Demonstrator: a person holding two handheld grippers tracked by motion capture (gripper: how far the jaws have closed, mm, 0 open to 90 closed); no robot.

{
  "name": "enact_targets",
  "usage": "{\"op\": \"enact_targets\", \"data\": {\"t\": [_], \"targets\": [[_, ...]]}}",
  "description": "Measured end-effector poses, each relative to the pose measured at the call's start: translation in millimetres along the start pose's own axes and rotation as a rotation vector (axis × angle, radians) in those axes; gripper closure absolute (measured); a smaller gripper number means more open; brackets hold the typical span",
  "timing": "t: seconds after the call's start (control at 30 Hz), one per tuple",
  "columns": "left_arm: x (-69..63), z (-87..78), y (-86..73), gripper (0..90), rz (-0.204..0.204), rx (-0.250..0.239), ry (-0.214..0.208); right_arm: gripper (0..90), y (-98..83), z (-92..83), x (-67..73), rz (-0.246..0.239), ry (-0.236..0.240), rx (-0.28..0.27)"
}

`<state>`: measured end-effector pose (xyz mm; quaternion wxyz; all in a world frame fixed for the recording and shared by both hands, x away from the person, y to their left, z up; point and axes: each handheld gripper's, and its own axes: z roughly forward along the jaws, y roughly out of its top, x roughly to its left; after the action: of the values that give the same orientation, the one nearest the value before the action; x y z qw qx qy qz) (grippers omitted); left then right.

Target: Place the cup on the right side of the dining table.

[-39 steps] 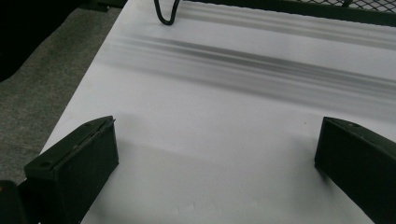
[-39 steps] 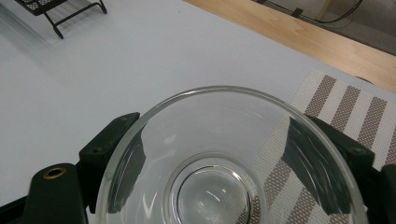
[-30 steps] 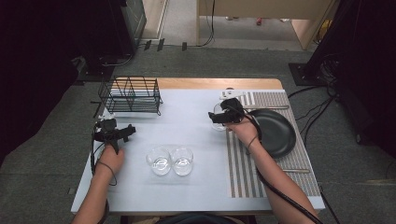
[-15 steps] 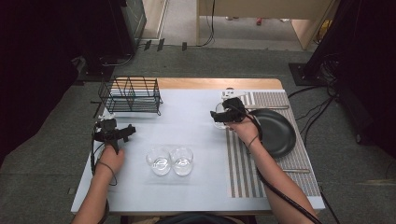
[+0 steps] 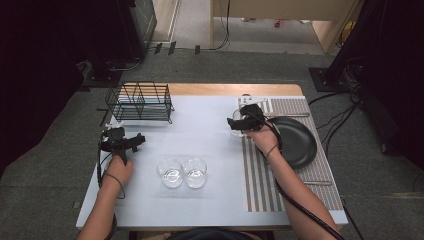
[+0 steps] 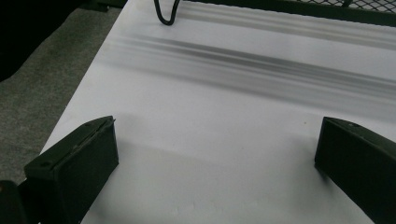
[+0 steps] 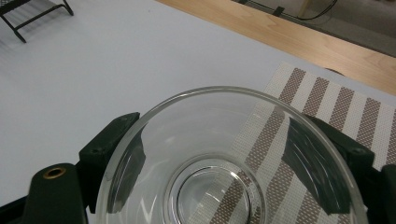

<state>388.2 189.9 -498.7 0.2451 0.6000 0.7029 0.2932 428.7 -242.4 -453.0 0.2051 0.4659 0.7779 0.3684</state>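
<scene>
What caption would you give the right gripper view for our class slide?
A hand-held gripper has its two black jaws either side of a clear glass bowl above a striped placemat.

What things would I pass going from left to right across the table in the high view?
Left gripper → wire rack → two glass bowls → right gripper → striped mat → black plate.

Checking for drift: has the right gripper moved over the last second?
No. The right gripper sits at the same spot by the black plate's left edge.
</scene>
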Motion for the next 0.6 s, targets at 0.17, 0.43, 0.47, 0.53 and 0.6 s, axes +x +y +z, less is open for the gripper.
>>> {"op": "enact_targets", "data": {"t": [0.17,0.43,0.47,0.53,0.6], "targets": [[0.0,0.0,0.0,0.0,0.0,0.0,0.0,19.2,-1.0,0.2,-2.9,0.005,-0.01,0.005],[0.0,0.0,0.0,0.0,0.0,0.0,0.0,19.2,-2.5,0.4,-7.1,0.02,-0.026,0.007],[0.0,0.0,0.0,0.0,0.0,0.0,0.0,19.2,-2.5,0.4,-7.1,0.02,-0.026,0.007],[0.0,0.0,0.0,0.0,0.0,0.0,0.0,19.2,-2.6,0.3,-7.8,0.023,-0.028,0.007],[0.0,0.0,0.0,0.0,0.0,0.0,0.0,19.2,-2.8,0.3,-8.9,0.024,-0.031,0.005]]}}
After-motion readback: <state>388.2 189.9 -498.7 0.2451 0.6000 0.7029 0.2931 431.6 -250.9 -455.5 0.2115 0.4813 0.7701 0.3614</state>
